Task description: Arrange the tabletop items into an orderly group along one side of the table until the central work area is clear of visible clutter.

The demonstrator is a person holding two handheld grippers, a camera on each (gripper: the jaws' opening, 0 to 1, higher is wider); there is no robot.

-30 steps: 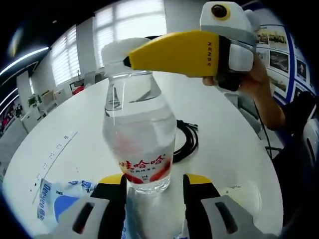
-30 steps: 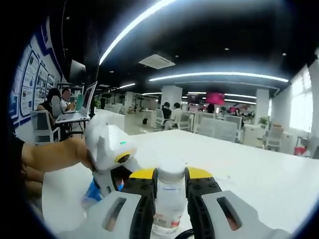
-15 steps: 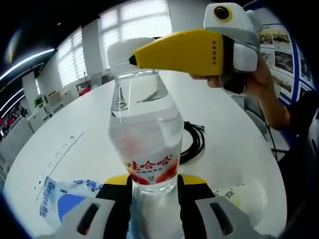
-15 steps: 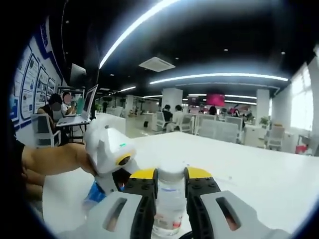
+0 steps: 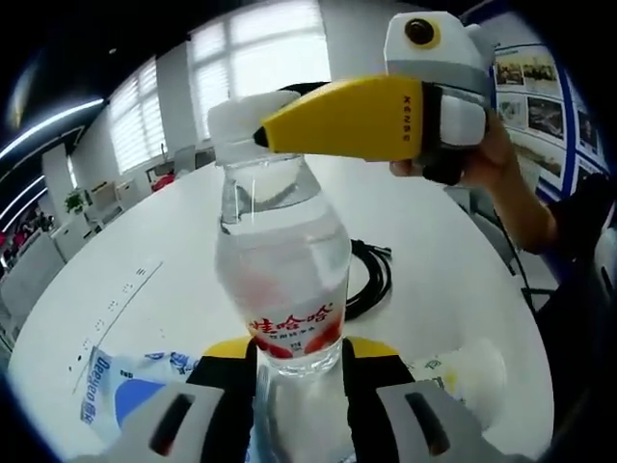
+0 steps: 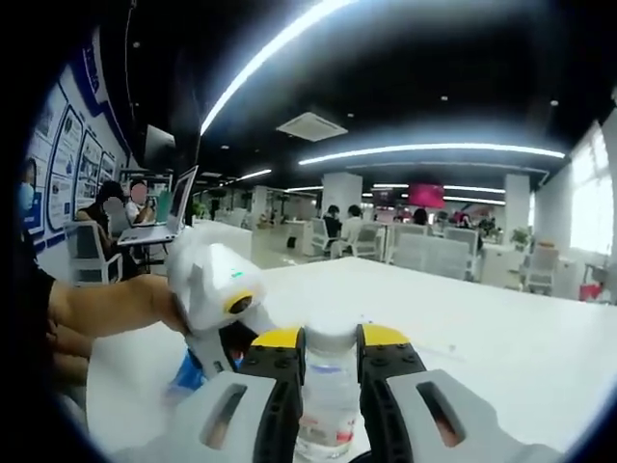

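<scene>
A big open office lies past the round white table (image 5: 453, 260), with rows of white desks (image 6: 424, 246) and chairs, and people sitting at them under long ceiling light strips (image 6: 280, 43). At the left of the right gripper view two people sit at a laptop (image 6: 169, 207) beside a wall hung with blue-framed posters (image 6: 77, 159). In the left gripper view a row of bright windows (image 5: 255, 53) with blinds runs behind the table, more framed pictures (image 5: 525, 72) hang on the wall at the right, and a potted plant (image 5: 75, 200) stands at the far left.
</scene>
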